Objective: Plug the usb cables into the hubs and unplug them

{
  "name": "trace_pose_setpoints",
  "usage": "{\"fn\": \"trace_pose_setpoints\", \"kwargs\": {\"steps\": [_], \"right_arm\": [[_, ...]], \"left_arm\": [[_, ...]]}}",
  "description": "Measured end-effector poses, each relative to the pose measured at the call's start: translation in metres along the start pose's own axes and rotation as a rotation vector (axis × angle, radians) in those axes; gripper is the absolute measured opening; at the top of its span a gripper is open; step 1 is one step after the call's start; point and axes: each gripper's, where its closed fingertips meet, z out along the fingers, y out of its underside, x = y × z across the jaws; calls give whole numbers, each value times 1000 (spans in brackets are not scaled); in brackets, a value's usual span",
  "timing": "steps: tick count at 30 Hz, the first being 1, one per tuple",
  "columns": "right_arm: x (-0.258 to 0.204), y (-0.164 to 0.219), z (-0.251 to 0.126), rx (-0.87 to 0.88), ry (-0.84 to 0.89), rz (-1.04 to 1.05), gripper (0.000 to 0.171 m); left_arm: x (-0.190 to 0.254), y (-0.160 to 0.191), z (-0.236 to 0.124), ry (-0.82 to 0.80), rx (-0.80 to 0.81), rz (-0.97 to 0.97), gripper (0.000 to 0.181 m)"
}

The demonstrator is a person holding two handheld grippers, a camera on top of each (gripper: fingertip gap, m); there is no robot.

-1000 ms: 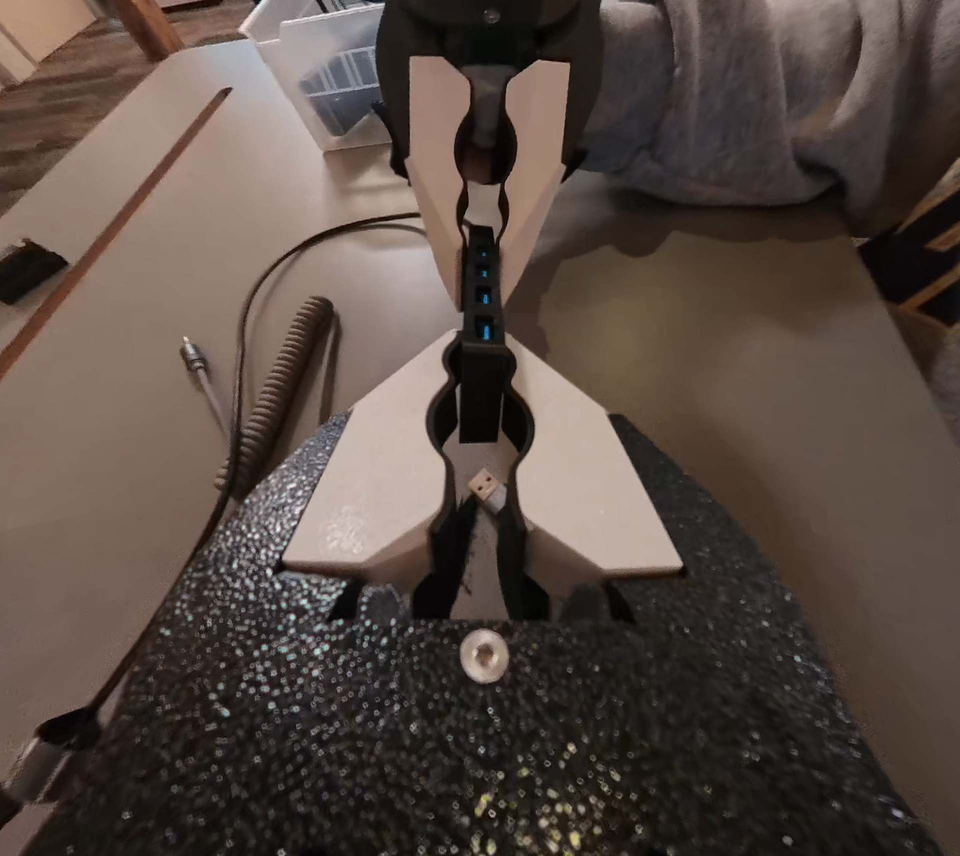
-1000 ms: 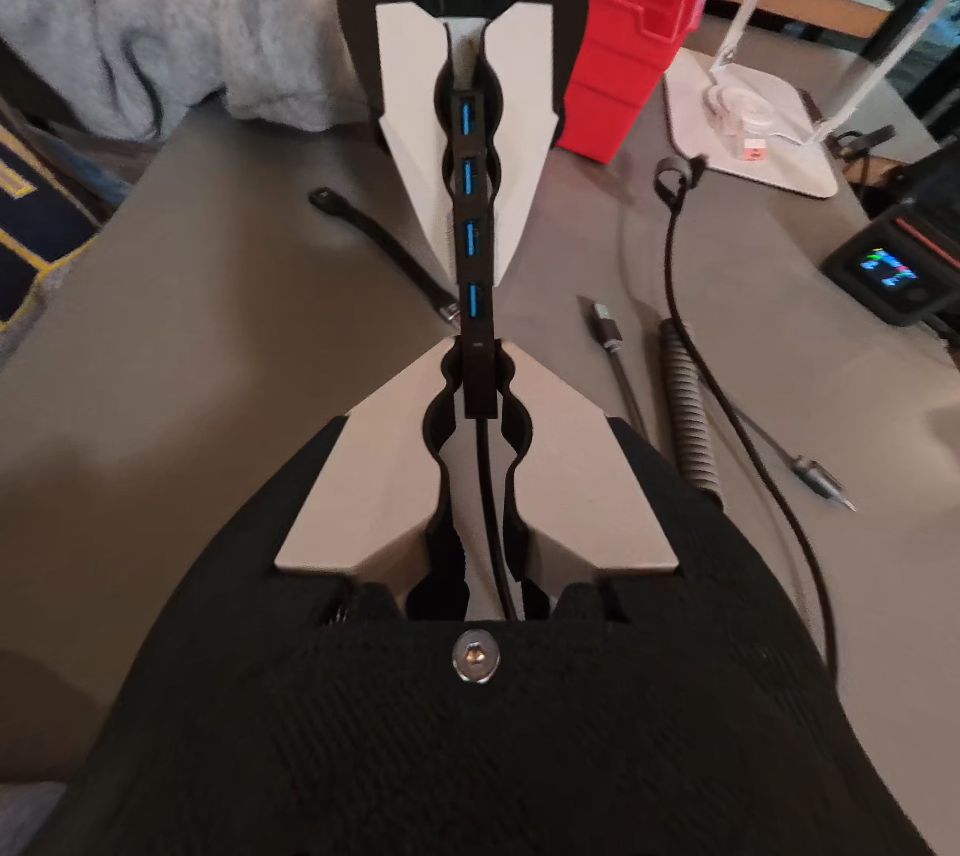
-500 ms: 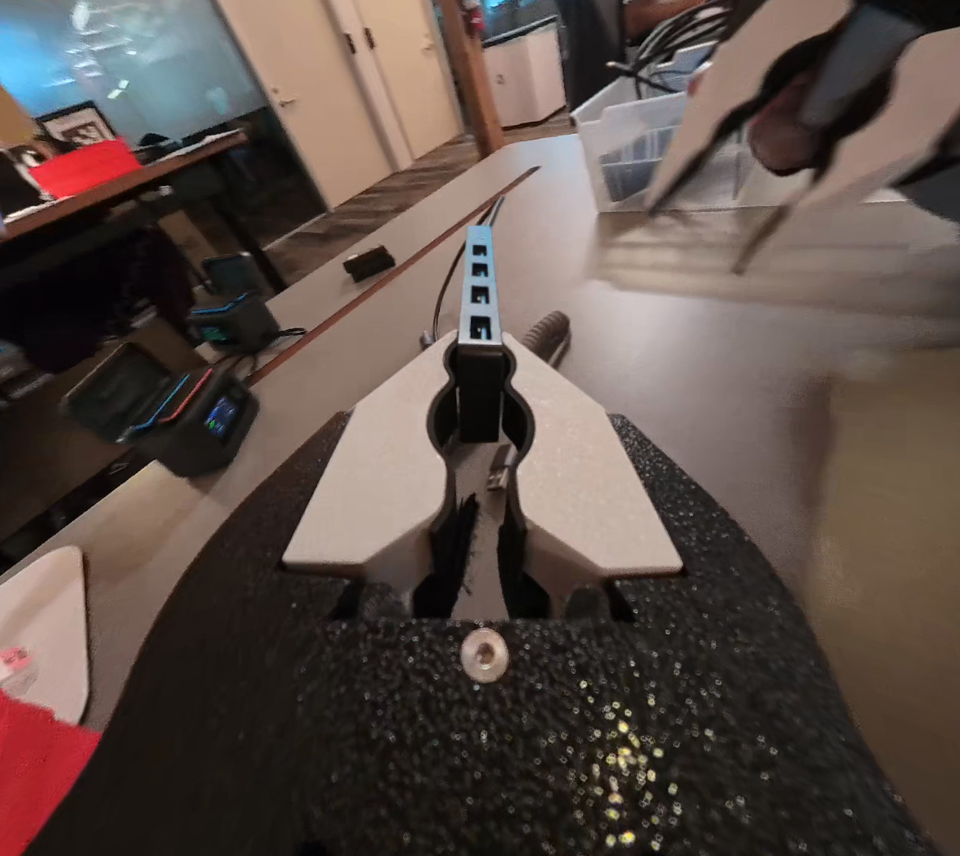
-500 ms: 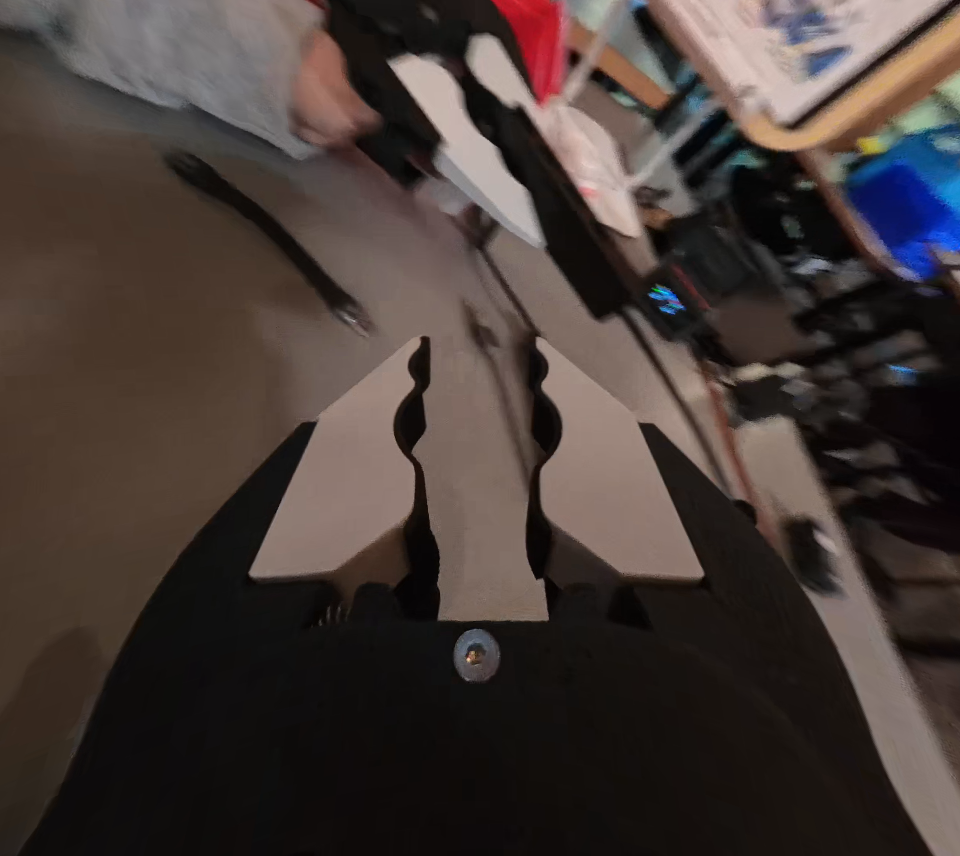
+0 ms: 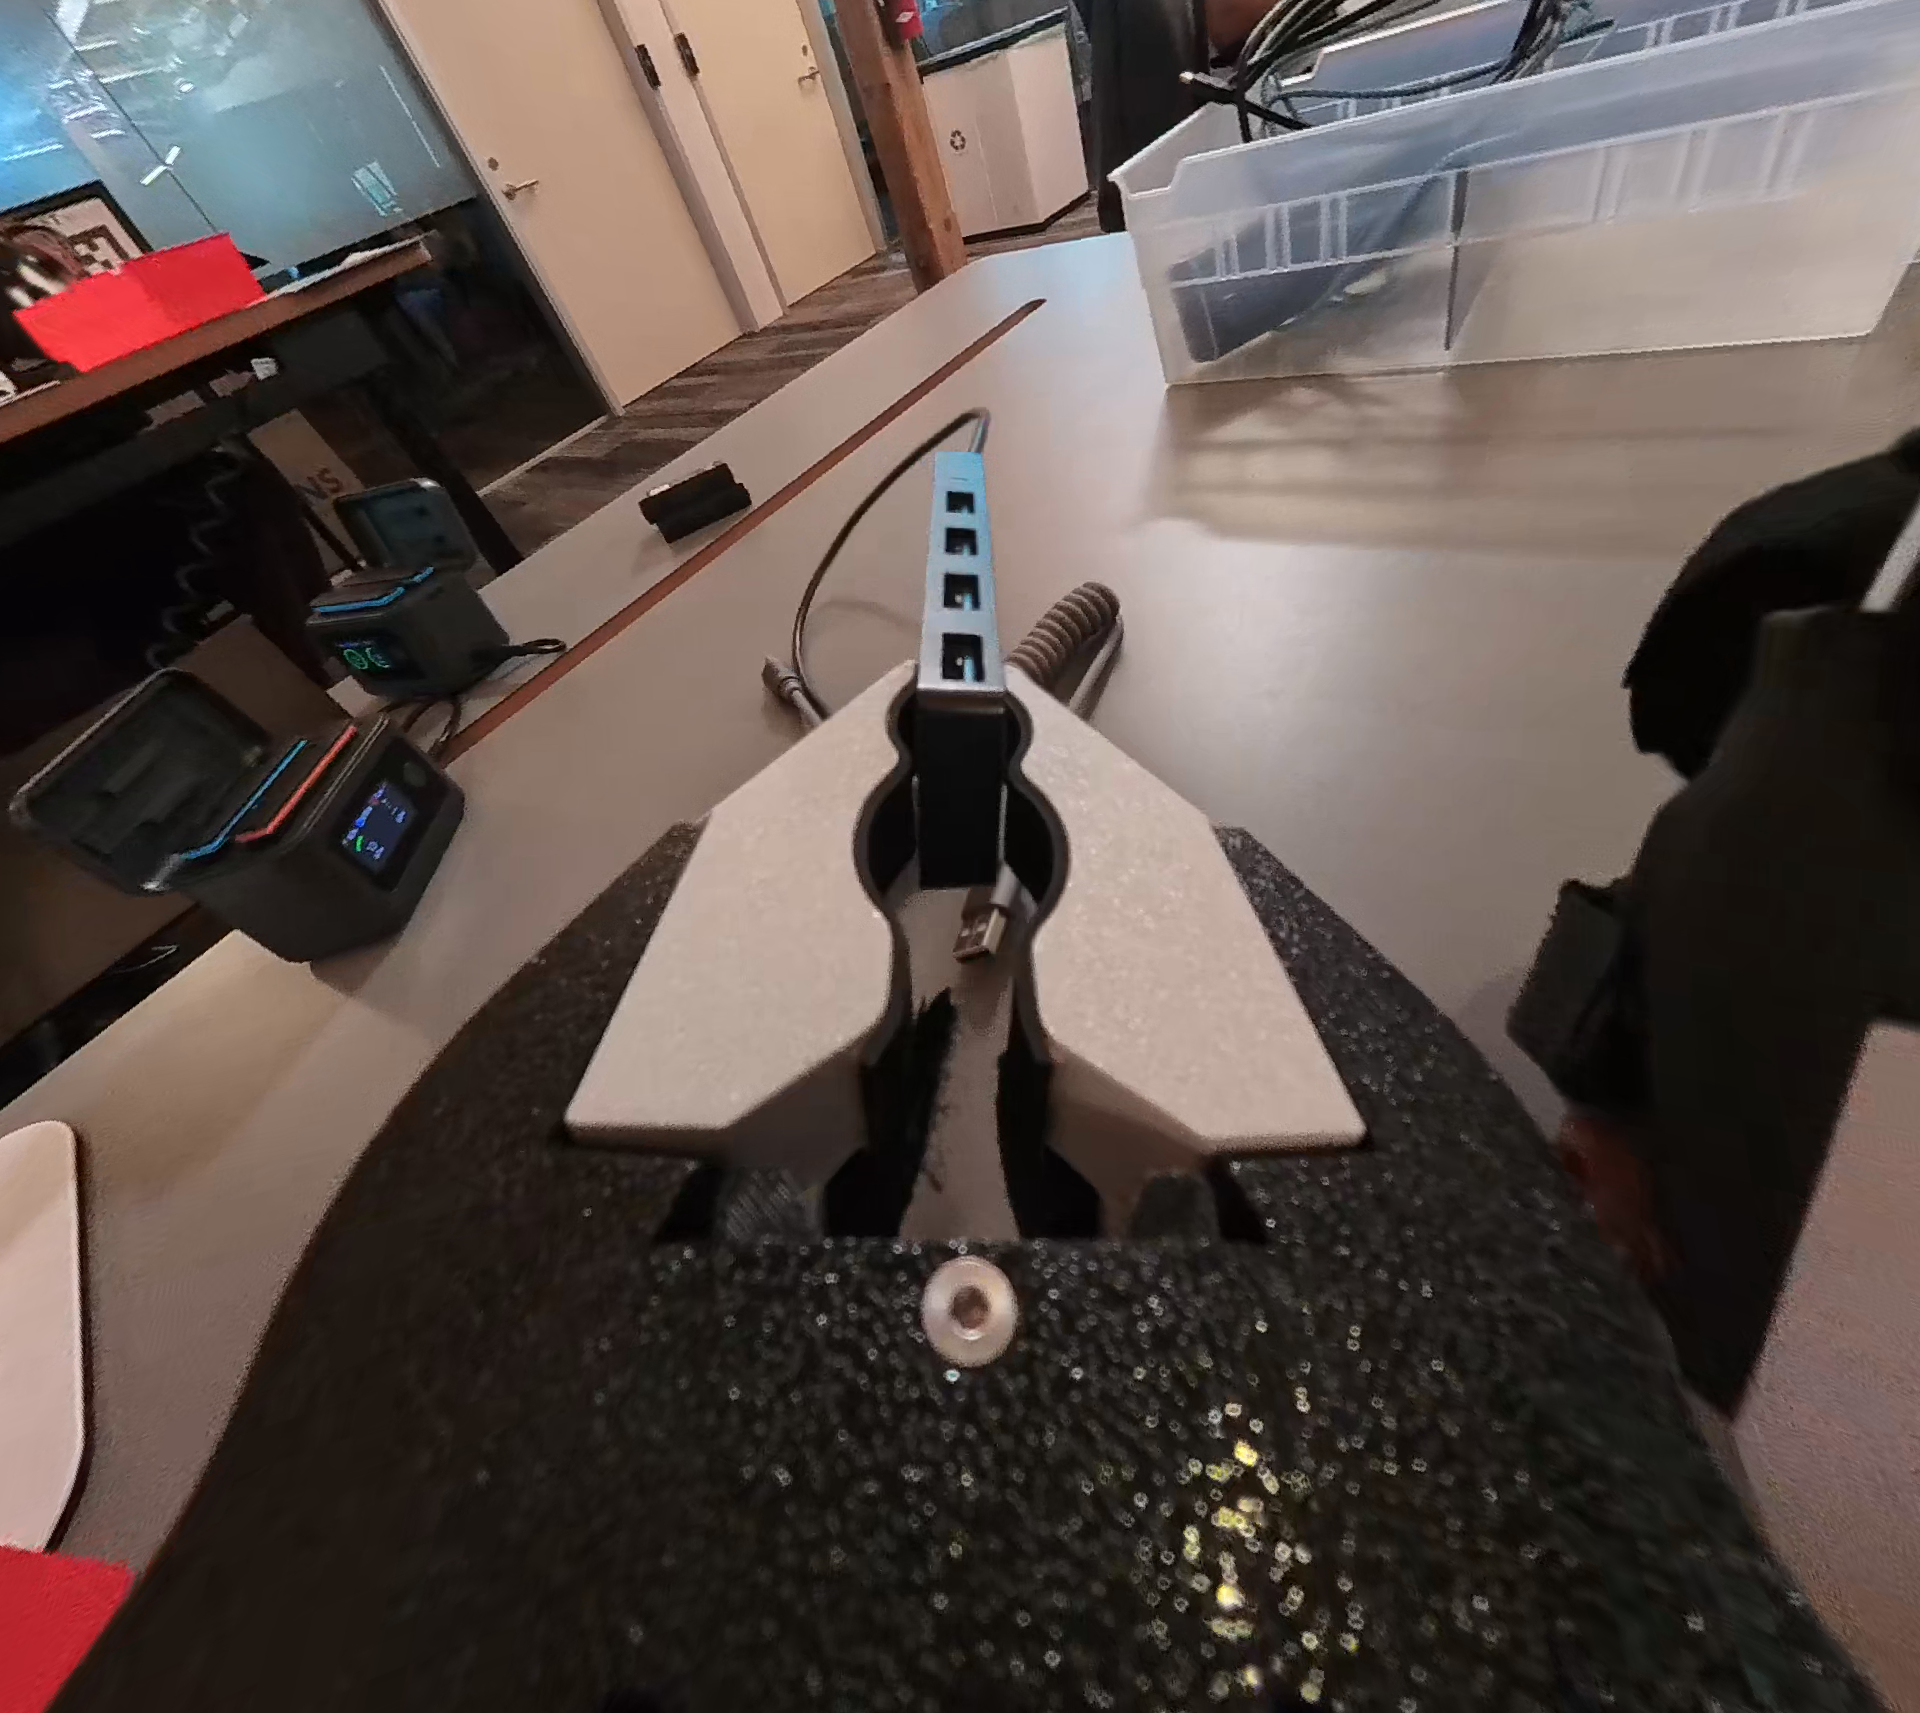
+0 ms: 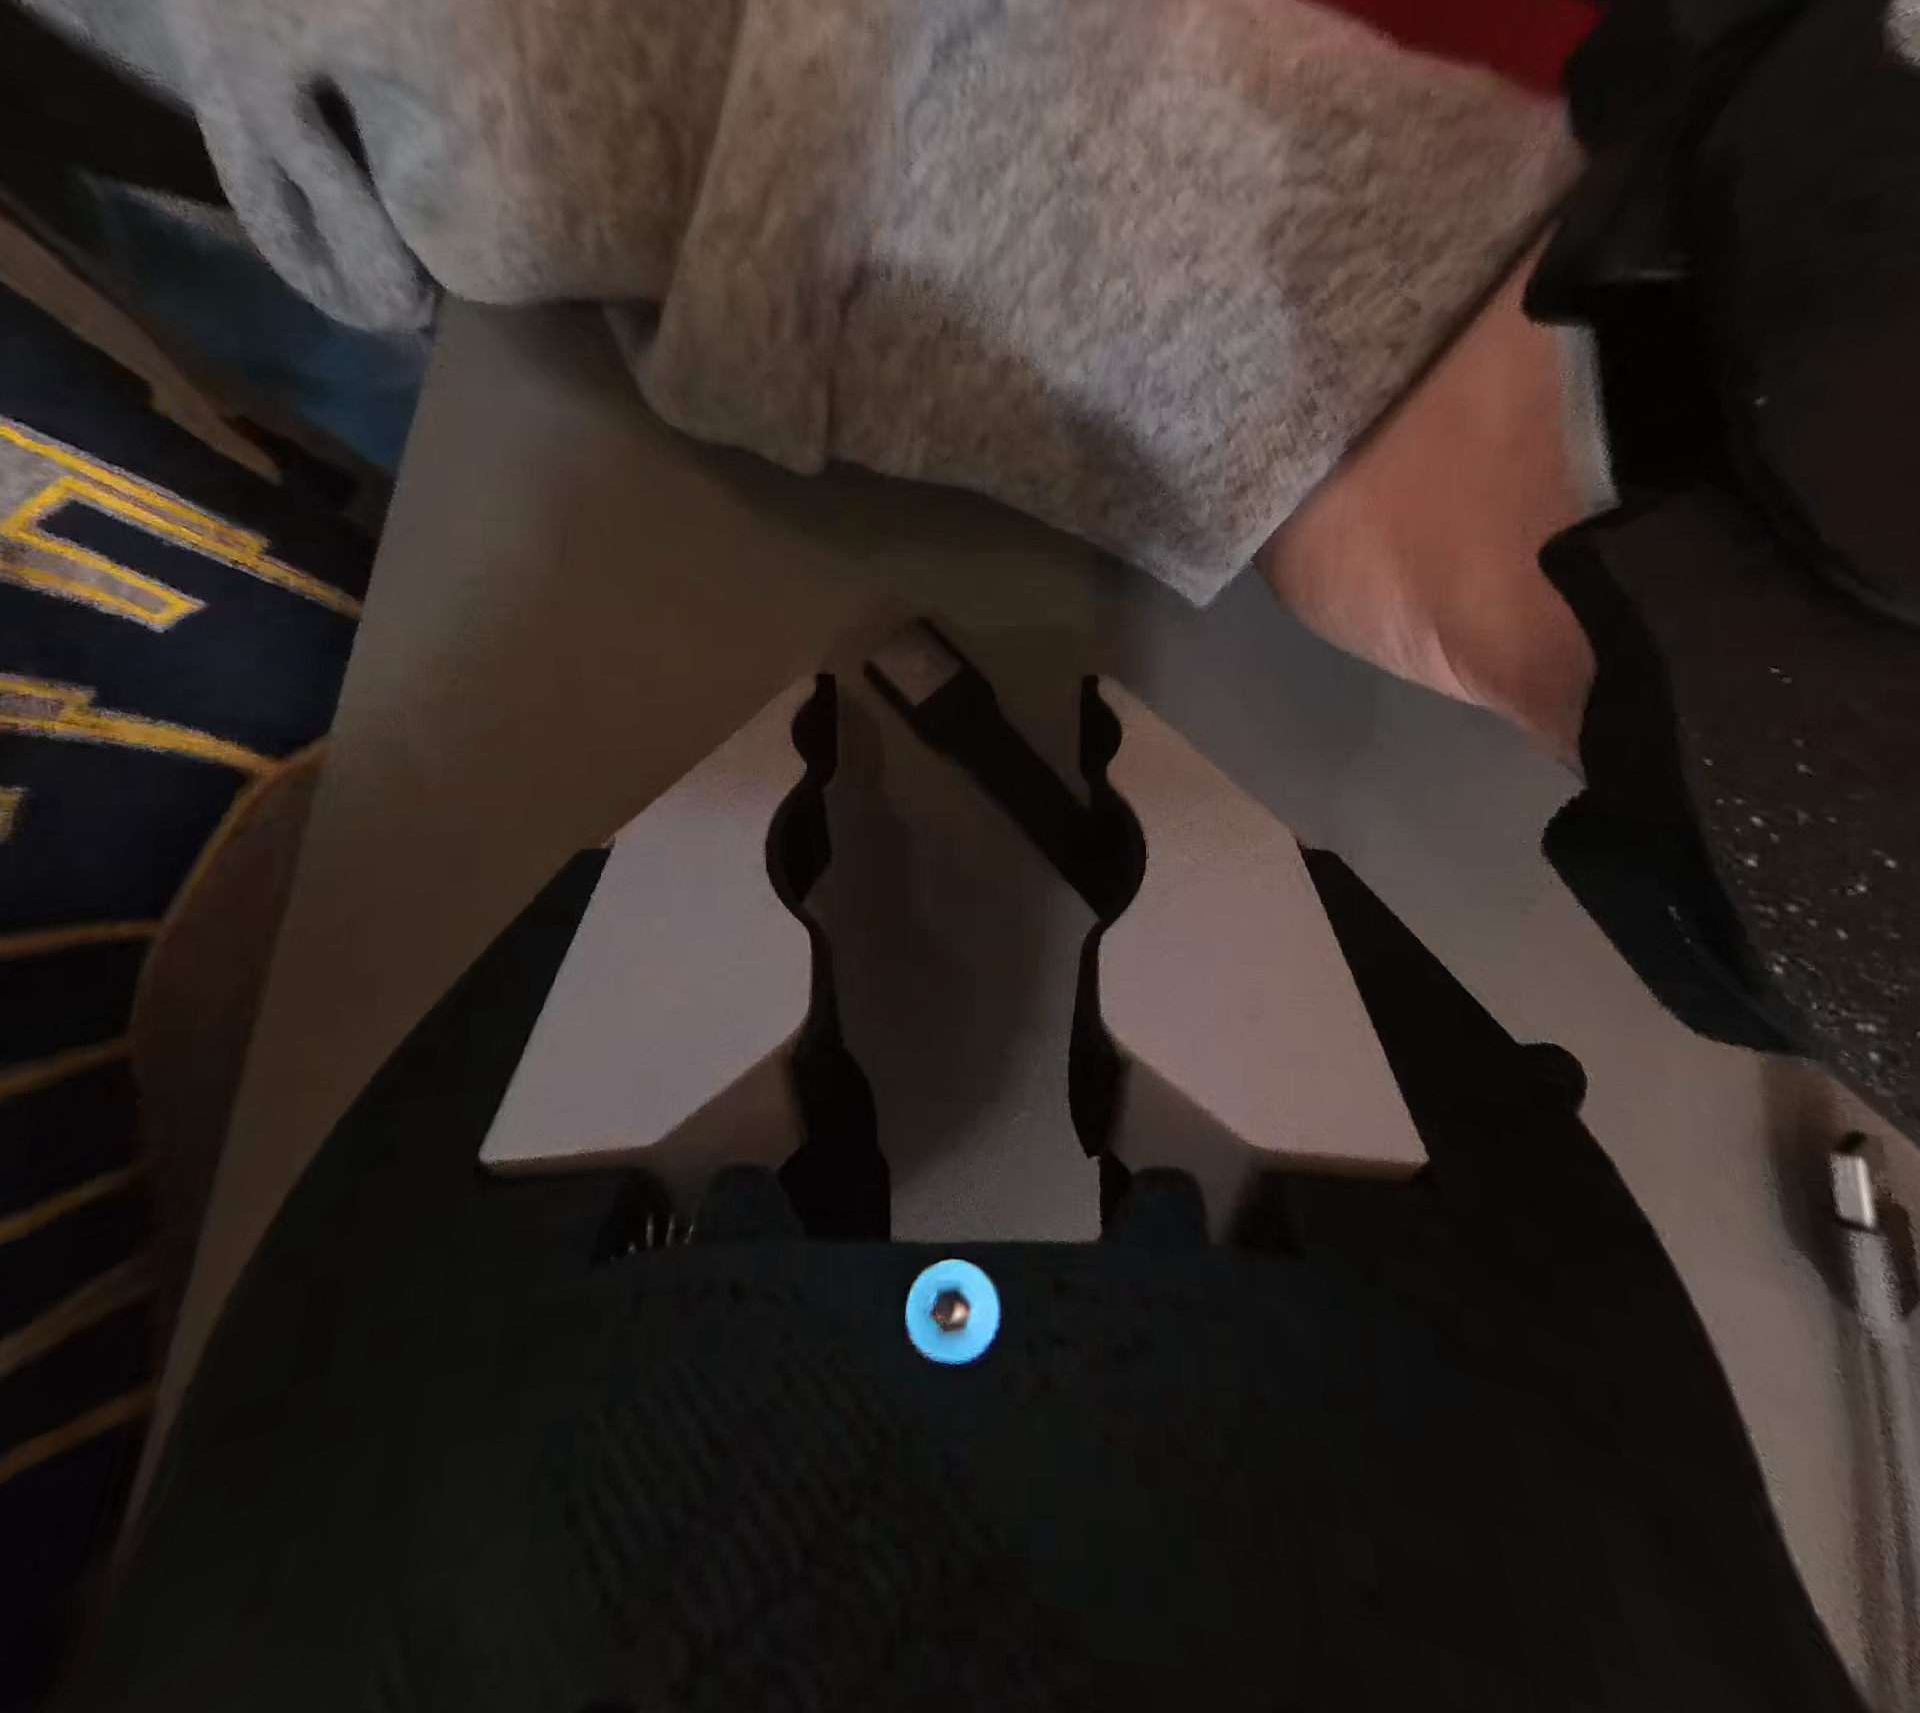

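We work over a wide grey surface (image 5: 1351, 624) that carries everything, with a clear plastic bin (image 5: 1558, 229) of tangled cables at its far side and two small dark cases with lit screens (image 5: 374, 822) near its left edge. A grey sleeve (image 6: 883, 157) fills the top of the right wrist view.

Our left gripper (image 5: 958, 707) has its fingers clamped on the near end of the slim USB hub (image 5: 962, 624), which points away from us, raised off the surface, its row of ports facing up and all unfilled. A silver USB-A plug (image 5: 982, 931) lies just behind the hub's held end, between the fingers. A coiled cable (image 5: 1065, 635) rests just beside the hub on the right.

Our right gripper (image 6: 956, 707) has its fingers apart and grips nothing; a dark cable end with a plug (image 6: 935, 687) lies across the gap at their tips. That view is blurred, so we cannot tell the plug type.

We judge the step in hand to be picking up a cable for plugging. To do it well, we should close on the plug's rigid shell rather than the soft cord, square to its flat faces, and keep the hub steady and level so the port and plug line up straight.
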Motion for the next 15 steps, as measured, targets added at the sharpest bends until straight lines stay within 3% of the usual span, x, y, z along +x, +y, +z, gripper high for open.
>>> {"fn": "trace_pose_setpoints", "kwargs": {"steps": [1, 5, 11, 15], "right_arm": [[-1, 5, 0, -42, -8, 16, 47], [-6, 19, -13, -142, -53, 108, 46], [-11, 75, -57, -338, -35, 253, 42], [1, 102, -90, -299, 108, 460, 40]], "left_arm": [[1, 0, 0, 6, -3, 3, 8], [7, 2, 2, 27, -20, 17, 8], [9, 0, 3, 28, -15, 19, 8], [8, -1, 2, 19, -10, 6, 8]]}}
